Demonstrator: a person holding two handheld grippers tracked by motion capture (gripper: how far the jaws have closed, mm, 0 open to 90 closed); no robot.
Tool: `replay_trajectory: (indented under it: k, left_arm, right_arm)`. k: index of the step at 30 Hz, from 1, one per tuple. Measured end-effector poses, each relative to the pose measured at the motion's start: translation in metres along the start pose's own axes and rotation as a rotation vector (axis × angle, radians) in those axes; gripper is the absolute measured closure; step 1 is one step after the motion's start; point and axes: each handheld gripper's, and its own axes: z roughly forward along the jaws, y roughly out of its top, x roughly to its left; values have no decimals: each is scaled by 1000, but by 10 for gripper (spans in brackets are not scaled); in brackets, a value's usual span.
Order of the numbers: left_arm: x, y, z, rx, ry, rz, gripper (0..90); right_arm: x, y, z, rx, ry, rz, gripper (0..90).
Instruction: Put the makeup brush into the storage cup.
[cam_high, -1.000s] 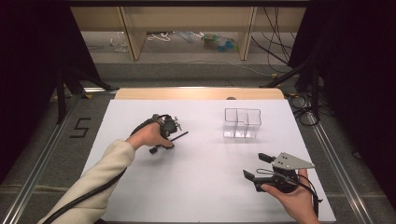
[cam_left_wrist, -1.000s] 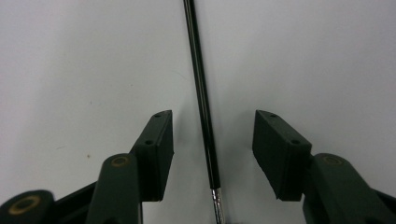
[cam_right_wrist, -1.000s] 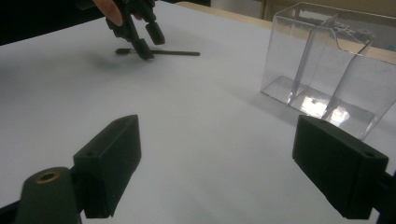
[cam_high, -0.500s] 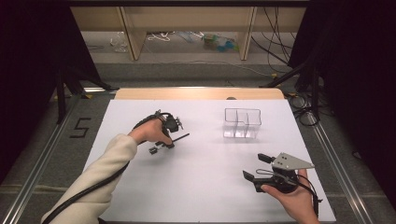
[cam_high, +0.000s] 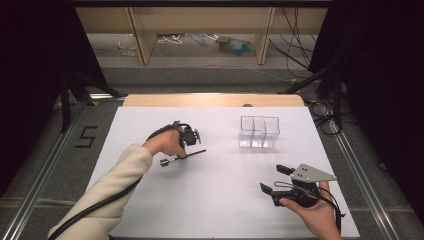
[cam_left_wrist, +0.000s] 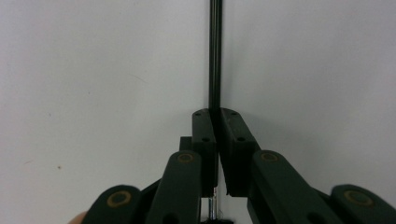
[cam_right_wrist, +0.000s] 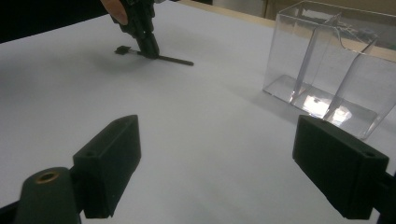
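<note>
A thin black rod with a silvery end lies on the white table, left of centre. My left gripper points down onto it. Its jaws have just been closing and now pinch the rod between the pads of the left gripper. The right gripper view shows that left gripper on the rod farther off. My right gripper rests in a hand at the near right, open and holding nothing.
A clear plastic box with dividers stands at the back right of the table, also close ahead in the right gripper view. A wooden strip runs along the table's far edge. Cables and clutter lie on the floor beyond.
The left hand has shifted slightly toward the near edge, settling over the rod. The right hand has kept still.
</note>
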Motion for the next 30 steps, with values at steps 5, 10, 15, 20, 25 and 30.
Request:
replay_trajectory:
  k: [5,10,15,20,25,30]
  left_arm:
    - [-4,0,0,-1,14,6,854]
    - [-5,-3,-2,-12,20,19,854]
    - [-7,-7,-9,-24,32,46,854]
    - [-10,-9,-14,-41,51,60,854]
    - [-15,-14,-19,-50,53,72,854]
    - [-20,-18,-26,-68,55,80,854]
  right_arm:
    - [0,0,0,7,3,5,164]
    - [0,0,0,4,3,1,164]
    - [1,0,1,4,2,-1,164]
    - [1,0,1,19,11,9,164]
    - [1,0,0,26,1,-8,164]
    - [1,0,1,28,0,-13,164]
